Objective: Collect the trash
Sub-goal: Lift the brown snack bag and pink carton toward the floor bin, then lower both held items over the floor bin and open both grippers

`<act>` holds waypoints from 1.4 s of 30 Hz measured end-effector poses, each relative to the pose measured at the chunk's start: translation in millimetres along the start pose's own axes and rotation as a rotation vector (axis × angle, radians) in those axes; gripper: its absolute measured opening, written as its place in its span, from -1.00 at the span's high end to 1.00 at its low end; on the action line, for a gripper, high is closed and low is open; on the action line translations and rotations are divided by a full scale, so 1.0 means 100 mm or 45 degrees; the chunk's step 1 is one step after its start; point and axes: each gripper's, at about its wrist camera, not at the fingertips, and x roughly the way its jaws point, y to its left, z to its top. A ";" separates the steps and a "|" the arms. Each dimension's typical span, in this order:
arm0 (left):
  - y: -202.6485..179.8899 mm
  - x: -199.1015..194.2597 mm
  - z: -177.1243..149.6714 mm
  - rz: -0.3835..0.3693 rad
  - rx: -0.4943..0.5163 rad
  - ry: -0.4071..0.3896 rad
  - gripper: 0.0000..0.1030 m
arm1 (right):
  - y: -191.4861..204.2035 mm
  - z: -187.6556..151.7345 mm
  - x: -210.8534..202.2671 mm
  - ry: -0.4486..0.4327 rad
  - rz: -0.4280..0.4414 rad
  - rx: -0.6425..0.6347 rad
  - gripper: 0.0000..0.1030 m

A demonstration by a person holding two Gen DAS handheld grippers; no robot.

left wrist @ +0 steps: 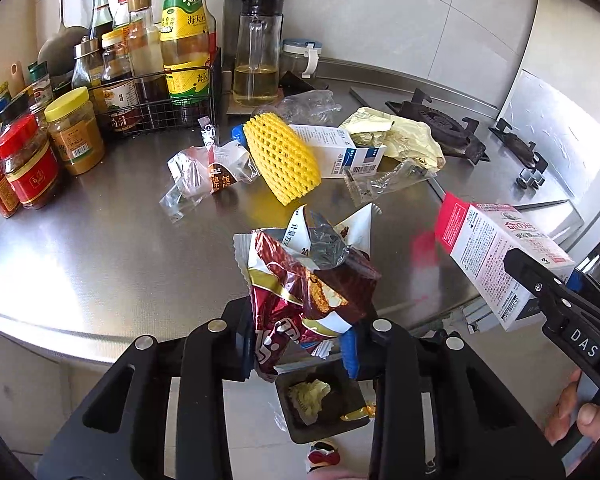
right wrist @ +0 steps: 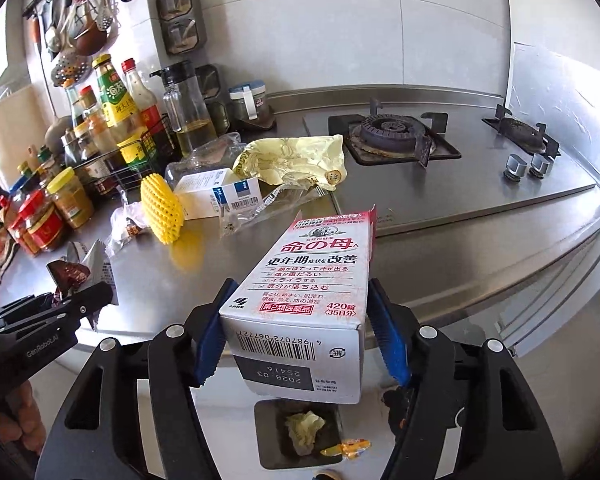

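1. Left wrist view: the left tool point(left wrist: 300, 344) is clamped on a crumpled dark-red foil snack wrapper point(left wrist: 300, 284), held over the edge of the steel desk point(left wrist: 100, 248) — a black open bin point(left wrist: 320, 404) sits on the floor below.
2. A yellow foam fruit net point(left wrist: 282, 158) lies on the desk beside a white-and-blue carton point(left wrist: 340, 150).
3. Right wrist view: the right tool point(right wrist: 300, 340) grips a white-and-pink medicine box point(right wrist: 308, 292) between blue pads — above the bin, near the desk edge.
4. A gas hob point(right wrist: 392, 136) sits behind.

home kitchen | gas burner point(right wrist: 392, 133) | condiment bottles point(left wrist: 180, 32) | hanging utensils point(right wrist: 80, 20)
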 end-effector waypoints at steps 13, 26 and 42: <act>-0.28 -0.52 -0.55 -0.037 0.022 -0.025 0.41 | -0.12 -0.44 -0.64 -0.015 0.033 -0.043 -0.23; -0.38 -0.13 -1.52 -0.072 -0.010 0.181 0.42 | -0.47 -1.39 -0.44 0.236 -0.026 -0.038 -0.22; -0.45 0.97 -2.07 -0.036 -0.047 0.307 0.42 | -0.97 -2.20 0.73 0.471 -0.178 -0.005 -0.21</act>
